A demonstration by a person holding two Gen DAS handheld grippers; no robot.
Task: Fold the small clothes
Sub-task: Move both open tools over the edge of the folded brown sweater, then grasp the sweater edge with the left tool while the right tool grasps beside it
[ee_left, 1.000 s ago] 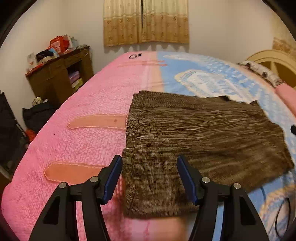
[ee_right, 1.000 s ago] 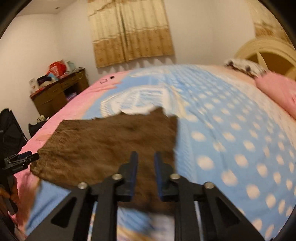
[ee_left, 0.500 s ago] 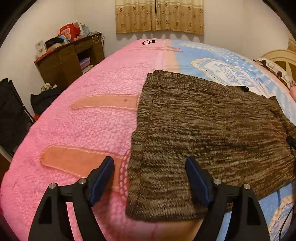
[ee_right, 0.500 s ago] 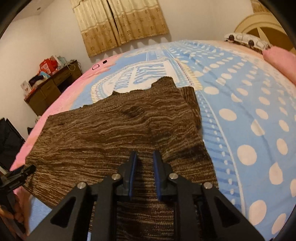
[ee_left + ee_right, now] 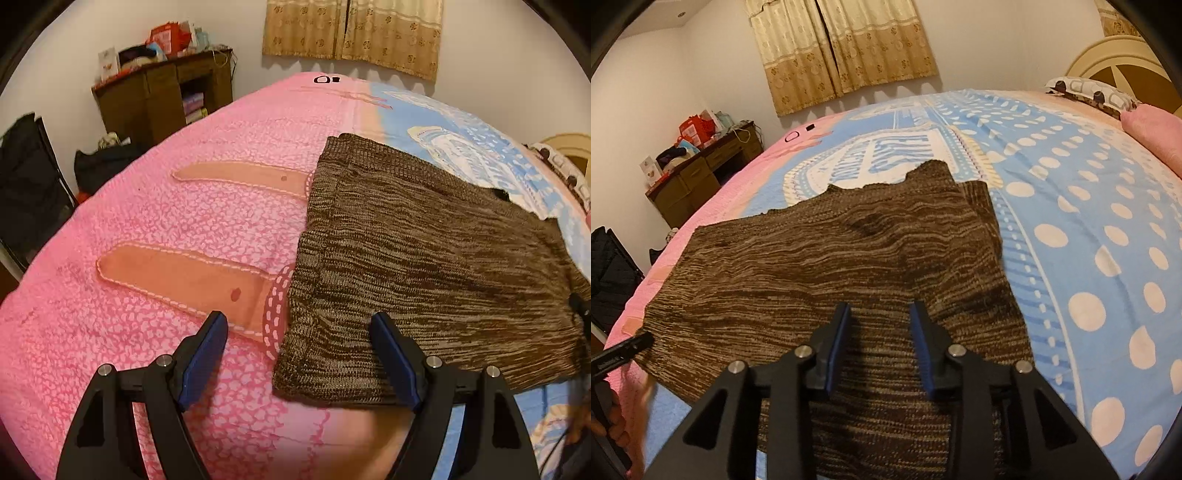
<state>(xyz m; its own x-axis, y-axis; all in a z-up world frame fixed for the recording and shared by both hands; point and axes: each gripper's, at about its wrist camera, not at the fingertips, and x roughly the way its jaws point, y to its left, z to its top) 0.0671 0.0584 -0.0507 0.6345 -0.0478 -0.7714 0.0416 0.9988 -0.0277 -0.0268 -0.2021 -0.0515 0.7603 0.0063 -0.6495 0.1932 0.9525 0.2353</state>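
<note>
A brown knitted garment (image 5: 424,258) lies flat on the bed, half on the pink side and half on the blue side. My left gripper (image 5: 297,321) hovers over its near left corner, jaws wide open, with the garment's edge below the gap and nothing pinched. Over the garment (image 5: 831,266) near its front right edge, my right gripper (image 5: 880,308) has its jaws opening. The cloth lies under them and the pads are not pressing on it. The left gripper's tip (image 5: 624,350) shows at the left edge of the right wrist view.
The bed cover is pink (image 5: 184,229) on the left and blue with pale dots (image 5: 1089,240) on the right. A brown desk (image 5: 162,99) with clutter stands by the wall. Pillows (image 5: 1152,129) lie at the headboard, and a dark chair (image 5: 26,192) stands left of the bed.
Both grippers came down closer to the garment. The left jaws spread wider. The right jaws, nearly shut before, have parted.
</note>
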